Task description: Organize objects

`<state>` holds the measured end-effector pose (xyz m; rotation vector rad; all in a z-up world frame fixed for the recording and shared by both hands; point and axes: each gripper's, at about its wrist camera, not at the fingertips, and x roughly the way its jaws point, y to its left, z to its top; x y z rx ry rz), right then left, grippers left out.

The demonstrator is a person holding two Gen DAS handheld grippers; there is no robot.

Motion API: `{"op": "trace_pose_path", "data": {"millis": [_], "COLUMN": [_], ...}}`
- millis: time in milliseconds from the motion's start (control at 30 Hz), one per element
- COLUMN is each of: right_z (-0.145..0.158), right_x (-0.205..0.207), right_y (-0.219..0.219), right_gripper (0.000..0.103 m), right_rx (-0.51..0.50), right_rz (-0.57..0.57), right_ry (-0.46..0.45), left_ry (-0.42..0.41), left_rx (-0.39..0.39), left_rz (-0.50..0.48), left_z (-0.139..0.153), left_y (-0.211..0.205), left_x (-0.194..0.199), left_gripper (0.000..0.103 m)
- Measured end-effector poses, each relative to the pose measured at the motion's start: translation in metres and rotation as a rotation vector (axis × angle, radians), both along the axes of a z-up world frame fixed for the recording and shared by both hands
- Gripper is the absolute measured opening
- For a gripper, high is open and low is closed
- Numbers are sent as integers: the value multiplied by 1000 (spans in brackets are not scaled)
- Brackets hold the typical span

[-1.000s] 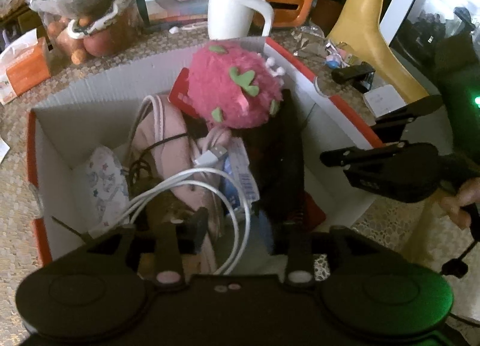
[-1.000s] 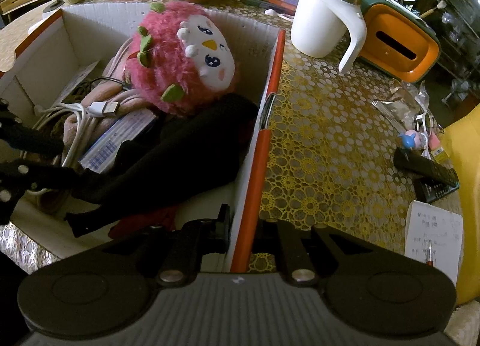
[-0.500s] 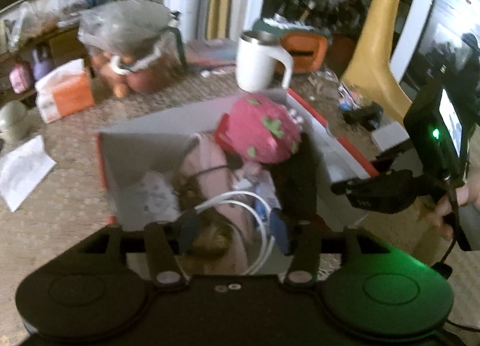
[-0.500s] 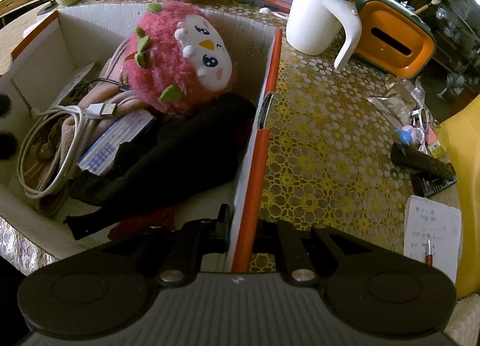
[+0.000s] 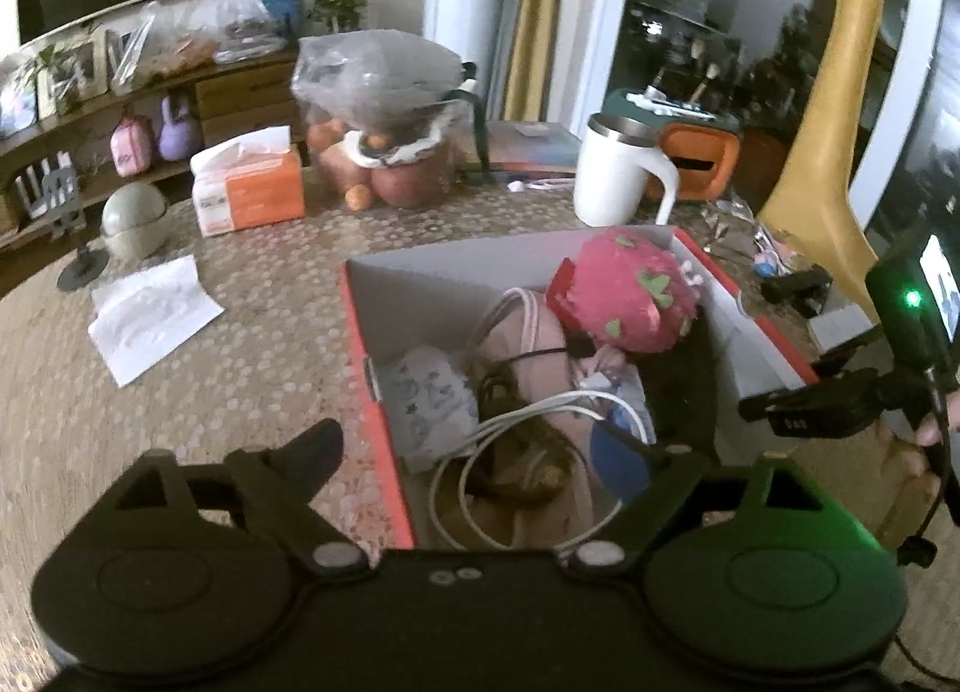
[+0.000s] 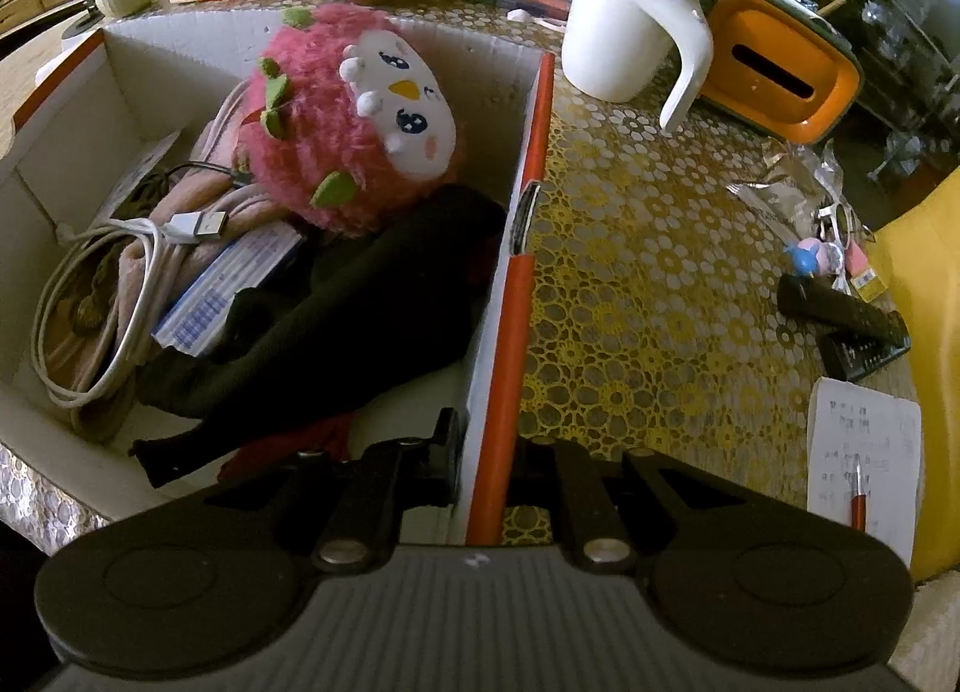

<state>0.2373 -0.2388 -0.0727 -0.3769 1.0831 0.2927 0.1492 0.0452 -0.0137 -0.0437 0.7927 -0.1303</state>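
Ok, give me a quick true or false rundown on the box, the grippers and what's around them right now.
1. The right hand-held gripper clamps the box's orange wall. True.
2. The left hand-held gripper is shut on the white USB cable. False: it is open, holding nothing.
3. The pink plush toy lies in the box. True.
4. The white mug is in the box. False: it stands on the table outside.

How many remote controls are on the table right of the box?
2. Both remotes lie side by side near the table's right edge: one nearer the mug, the other beside the notepad. Others may be hidden.
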Motion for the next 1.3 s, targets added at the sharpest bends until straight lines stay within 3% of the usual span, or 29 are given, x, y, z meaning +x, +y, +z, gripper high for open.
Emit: {"op": "trace_pose_path", "data": {"millis": [133,567,833,1300], "right_z": [3,47,79,114], "right_x": [-3,-28,-64,-125], "right_y": [-1,-6,-15,-16], "right_gripper": [11,13,13,13], "right_rx": [2,38,136,301], "right_rz": [-11,-7,-5,47], "right_ry": [-7,-95,-163,-240], "left_ry": [2,10,-35,-68], "left_rx": [-5,-25,-40,6], "left_rz": [21,107,96,77], "left_z": [-2,5,15,24], "left_y": [3,6,2,-12], "left_x": [-5,-23,-39,-69], "left_gripper": [101,102,102,102]}}
